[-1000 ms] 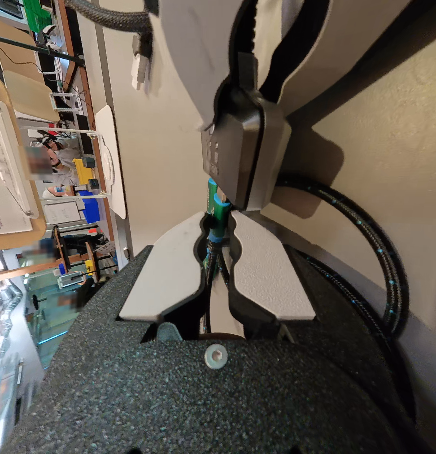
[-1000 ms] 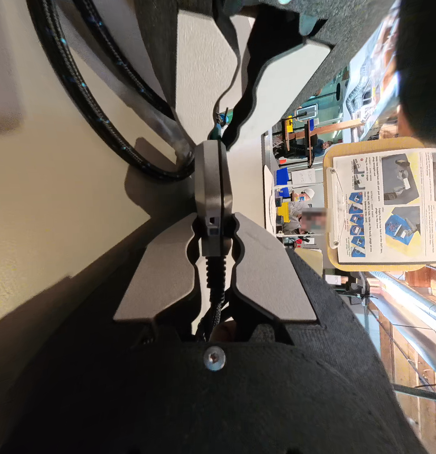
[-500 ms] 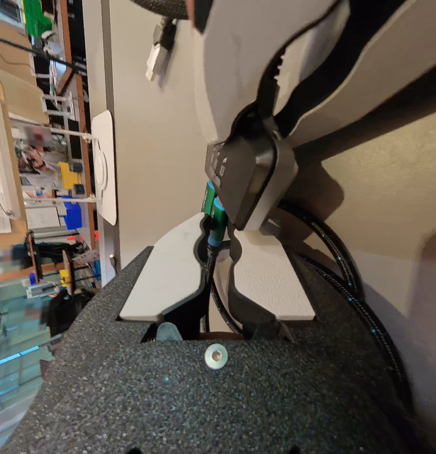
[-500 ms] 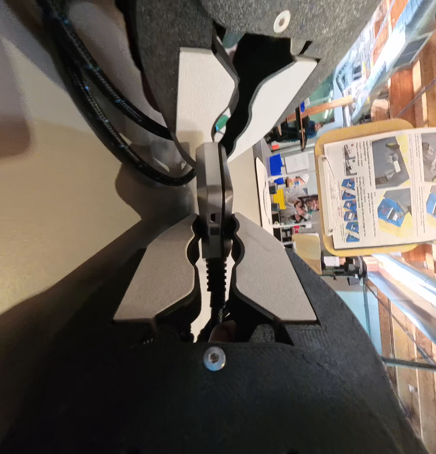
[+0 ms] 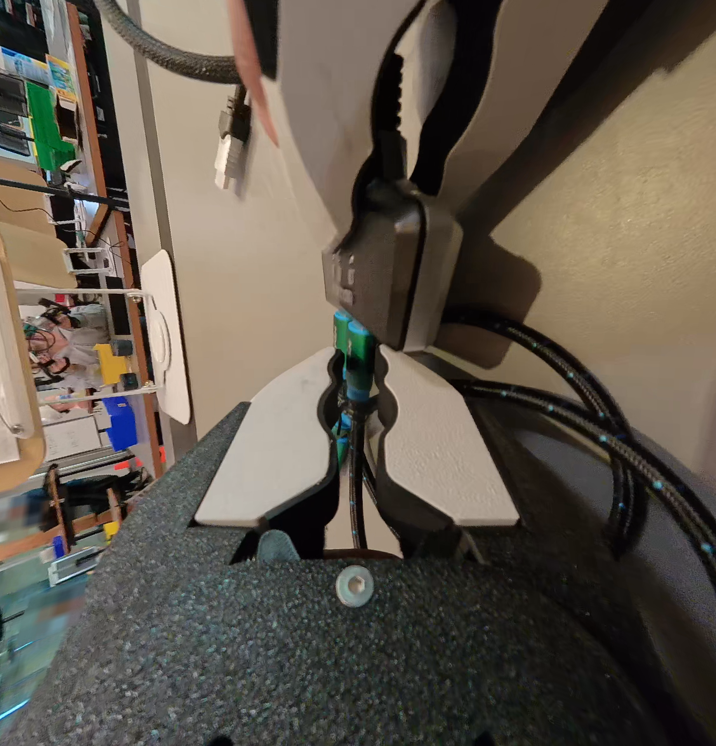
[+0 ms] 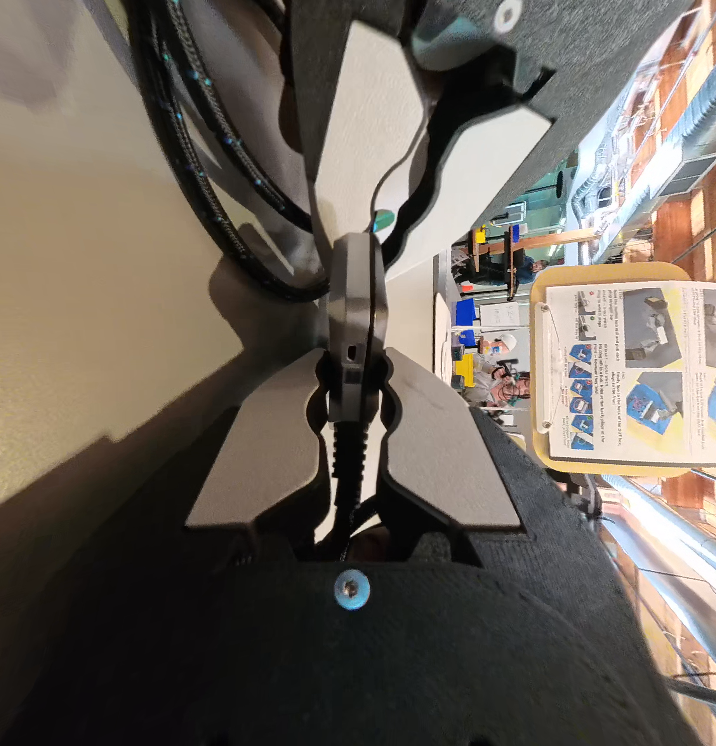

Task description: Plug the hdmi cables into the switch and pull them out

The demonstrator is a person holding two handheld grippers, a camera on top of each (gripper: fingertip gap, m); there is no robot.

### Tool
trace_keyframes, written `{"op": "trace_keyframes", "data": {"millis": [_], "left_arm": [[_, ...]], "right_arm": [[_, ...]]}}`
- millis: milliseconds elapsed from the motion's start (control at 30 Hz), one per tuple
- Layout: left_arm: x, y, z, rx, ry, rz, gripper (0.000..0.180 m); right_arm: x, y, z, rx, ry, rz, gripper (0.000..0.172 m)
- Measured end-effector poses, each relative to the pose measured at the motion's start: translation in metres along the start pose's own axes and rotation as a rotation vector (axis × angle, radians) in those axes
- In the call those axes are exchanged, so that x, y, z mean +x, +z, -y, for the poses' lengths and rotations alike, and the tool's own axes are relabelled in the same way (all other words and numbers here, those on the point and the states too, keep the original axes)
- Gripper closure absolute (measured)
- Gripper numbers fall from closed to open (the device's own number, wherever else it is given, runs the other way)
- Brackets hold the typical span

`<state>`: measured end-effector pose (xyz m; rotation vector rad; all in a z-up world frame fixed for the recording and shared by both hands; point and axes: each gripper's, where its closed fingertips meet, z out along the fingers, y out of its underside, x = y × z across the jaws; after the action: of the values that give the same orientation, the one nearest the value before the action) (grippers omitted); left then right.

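My left gripper (image 5: 358,355) is shut on a green plug (image 5: 359,351) with blue ends, whose black braided cable (image 5: 582,420) loops off to the right. The plug's tip sits against a dark grey hub (image 5: 388,278). My right gripper (image 6: 354,363) is shut on that same hub (image 6: 354,315), gripping its cable end; its ribbed strain relief (image 6: 348,456) runs back between my fingers. The left gripper shows opposite in the right wrist view (image 6: 382,210), with a bit of green at its tips. Both grippers are held above a beige table (image 5: 630,202).
A loose silver connector (image 5: 229,153) on a black braided cable hangs at the upper left. A white pad (image 5: 164,335) lies at the table's far edge. A board with a printed sheet (image 6: 630,367) stands beyond, with people and shelves in the room behind. One gripper's finger ends stand about 4 cm off the other's.
Both grippers keep their grasps. The views have swung a little, the hub and plug stay pressed together, and the loose silver connector has shifted down and right in the left wrist view.
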<state>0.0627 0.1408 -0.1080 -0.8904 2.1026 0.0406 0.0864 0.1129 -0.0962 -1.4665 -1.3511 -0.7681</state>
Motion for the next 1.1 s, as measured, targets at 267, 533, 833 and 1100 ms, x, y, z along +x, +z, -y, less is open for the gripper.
{"op": "trace_keyframes", "data": {"millis": [267,533,833,1100], "left_arm": [[-0.022,-0.008,-0.012,0.129,-0.209,-0.004,0.153],[-0.046,-0.016,-0.008,0.313,-0.461,0.015,0.154],[-0.053,-0.012,-0.014,0.371,-0.535,0.036,0.154],[-0.053,-0.024,-0.014,0.366,-0.468,0.065,0.148]], "right_arm": [[0.005,0.001,-0.02,-0.038,0.031,-0.018,0.149],[0.006,0.001,-0.041,-0.07,0.122,0.029,0.139],[-0.001,-0.029,-0.031,0.107,0.228,0.222,0.126],[-0.012,-0.048,0.006,0.299,0.219,0.27,0.13]]}}
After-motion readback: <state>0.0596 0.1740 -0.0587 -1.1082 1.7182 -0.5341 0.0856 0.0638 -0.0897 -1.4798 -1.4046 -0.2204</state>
